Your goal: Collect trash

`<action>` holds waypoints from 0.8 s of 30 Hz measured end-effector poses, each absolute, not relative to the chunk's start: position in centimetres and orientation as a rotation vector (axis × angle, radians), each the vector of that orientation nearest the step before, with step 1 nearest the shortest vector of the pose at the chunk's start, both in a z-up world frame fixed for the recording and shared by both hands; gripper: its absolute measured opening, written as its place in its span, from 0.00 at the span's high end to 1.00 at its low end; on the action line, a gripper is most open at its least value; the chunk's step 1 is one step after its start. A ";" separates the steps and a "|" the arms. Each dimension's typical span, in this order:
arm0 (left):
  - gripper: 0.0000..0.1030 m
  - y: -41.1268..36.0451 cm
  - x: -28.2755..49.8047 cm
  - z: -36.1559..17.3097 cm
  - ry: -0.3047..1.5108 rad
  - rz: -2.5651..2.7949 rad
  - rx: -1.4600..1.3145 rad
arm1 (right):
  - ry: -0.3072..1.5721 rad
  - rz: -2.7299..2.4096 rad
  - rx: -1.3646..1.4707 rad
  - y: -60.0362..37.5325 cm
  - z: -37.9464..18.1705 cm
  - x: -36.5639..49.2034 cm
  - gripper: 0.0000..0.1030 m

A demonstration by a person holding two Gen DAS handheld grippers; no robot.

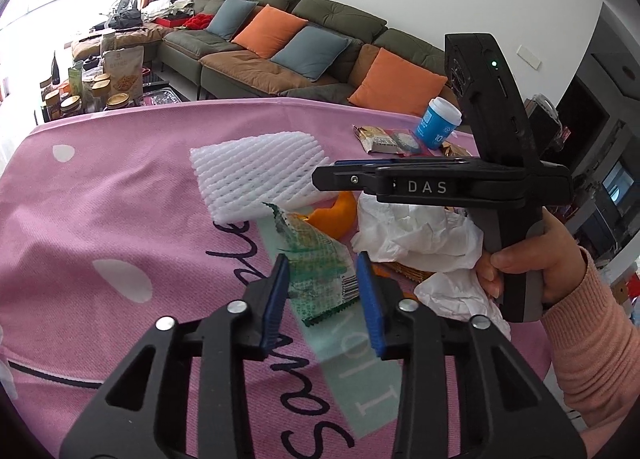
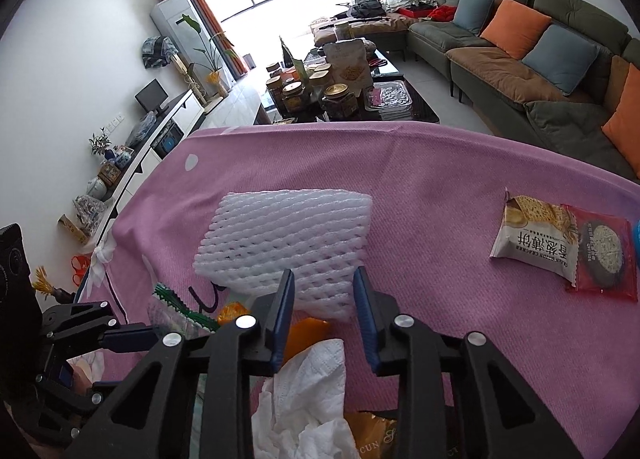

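Note:
Trash lies on a pink cloth [image 1: 100, 199]. My left gripper [image 1: 324, 283] is open, its jaws either side of a green-printed clear wrapper [image 1: 316, 263]. A white foam fruit net [image 1: 256, 175] lies beyond it, also in the right wrist view [image 2: 288, 235]. Orange peel [image 1: 336, 215] and crumpled white tissue [image 1: 420, 235] lie to the right. My right gripper [image 2: 324, 291] is open and empty, hovering over the foam net's near edge, with tissue [image 2: 312, 391] below it. It shows from the side in the left wrist view [image 1: 320, 175].
A cracker packet [image 2: 532, 231] and a red snack packet [image 2: 604, 255] lie at the right, with a blue paper cup [image 1: 436, 123] near them. Gold wrappers [image 2: 376, 439] lie under the tissue. A cluttered coffee table [image 2: 332, 87] and a sofa [image 2: 520, 47] stand beyond the cloth.

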State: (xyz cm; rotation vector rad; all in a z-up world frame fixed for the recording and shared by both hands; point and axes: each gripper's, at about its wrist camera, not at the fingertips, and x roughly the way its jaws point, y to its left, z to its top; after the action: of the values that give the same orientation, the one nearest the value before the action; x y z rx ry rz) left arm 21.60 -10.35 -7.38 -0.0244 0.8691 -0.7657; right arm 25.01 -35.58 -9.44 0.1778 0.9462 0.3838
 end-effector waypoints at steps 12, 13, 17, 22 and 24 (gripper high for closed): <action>0.95 -9.3 20.4 -6.4 0.830 -0.770 -0.063 | 0.824 0.452 0.149 -35.1 -6.2 22.8 0.96; 0.95 -8.9 20.1 -6.2 0.824 -0.766 -0.068 | 0.812 0.454 0.150 -35.1 -5.8 22.6 0.96; 0.95 -6.7 18.9 -5.4 0.797 -0.757 -0.096 | 0.769 0.475 0.159 -34.8 -4.5 21.4 0.96; 0.95 -3.6 17.3 -4.6 0.770 -0.724 -0.124 | 0.718 0.506 0.169 -34.1 -2.9 19.8 0.96; 0.95 -2.4 16.3 -4.2 0.759 -0.705 -0.132 | 0.701 0.521 0.176 -33.9 -2.4 19.1 0.96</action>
State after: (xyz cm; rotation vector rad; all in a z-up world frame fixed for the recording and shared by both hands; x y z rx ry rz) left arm 16.35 -2.41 -4.22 -0.1321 0.7590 -0.7046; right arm 19.09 -33.86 -2.38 0.1760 0.7012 0.5209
